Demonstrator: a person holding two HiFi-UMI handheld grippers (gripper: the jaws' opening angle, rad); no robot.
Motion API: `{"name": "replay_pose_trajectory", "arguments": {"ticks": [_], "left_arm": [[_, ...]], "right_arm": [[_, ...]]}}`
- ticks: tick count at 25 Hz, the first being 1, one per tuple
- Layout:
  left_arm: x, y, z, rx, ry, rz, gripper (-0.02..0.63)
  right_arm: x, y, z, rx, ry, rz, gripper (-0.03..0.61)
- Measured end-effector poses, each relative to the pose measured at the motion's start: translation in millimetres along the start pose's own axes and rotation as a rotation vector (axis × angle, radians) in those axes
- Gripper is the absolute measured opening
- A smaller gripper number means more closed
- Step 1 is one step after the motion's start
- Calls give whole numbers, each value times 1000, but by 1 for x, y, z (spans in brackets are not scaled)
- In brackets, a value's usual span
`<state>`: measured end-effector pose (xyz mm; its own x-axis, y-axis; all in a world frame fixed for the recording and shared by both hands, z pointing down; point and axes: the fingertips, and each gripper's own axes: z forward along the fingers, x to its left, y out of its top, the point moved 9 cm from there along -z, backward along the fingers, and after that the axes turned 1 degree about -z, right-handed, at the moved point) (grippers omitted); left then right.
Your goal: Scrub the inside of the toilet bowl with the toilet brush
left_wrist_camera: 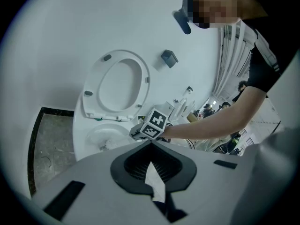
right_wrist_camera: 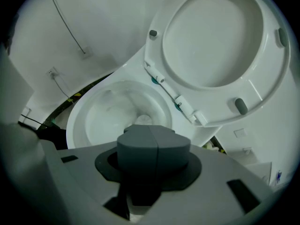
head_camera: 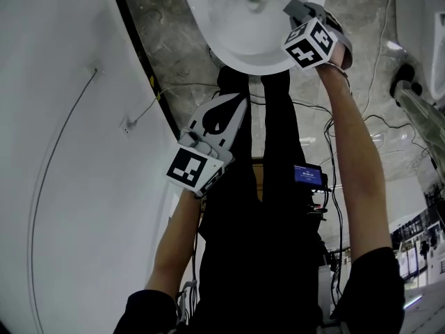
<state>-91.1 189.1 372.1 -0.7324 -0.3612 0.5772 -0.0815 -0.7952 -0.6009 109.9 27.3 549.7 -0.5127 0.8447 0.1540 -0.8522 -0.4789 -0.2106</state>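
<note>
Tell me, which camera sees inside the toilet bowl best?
The right gripper view: it looks straight into the bowl, down to the bottom, with only the near edge behind the right gripper. The head view cuts the bowl off at the top. The left gripper view shows a small slice.

The head view looks steeply down; both gripper views face the toilet bowl (right_wrist_camera: 112, 109), the right one nearer.
</note>
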Motion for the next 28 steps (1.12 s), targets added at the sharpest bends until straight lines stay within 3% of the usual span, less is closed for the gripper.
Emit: {"name": "replay_pose_trajectory", "arguments": {"ticks": [13,28], "left_arm": [[-1,-3,-5,-6,5,1,9],[-5,-6,-1,7,1,-1,9]], "right_arm": [[15,38,9,-54,14,85,161],[20,35,7,-133,58,117,161]]}}
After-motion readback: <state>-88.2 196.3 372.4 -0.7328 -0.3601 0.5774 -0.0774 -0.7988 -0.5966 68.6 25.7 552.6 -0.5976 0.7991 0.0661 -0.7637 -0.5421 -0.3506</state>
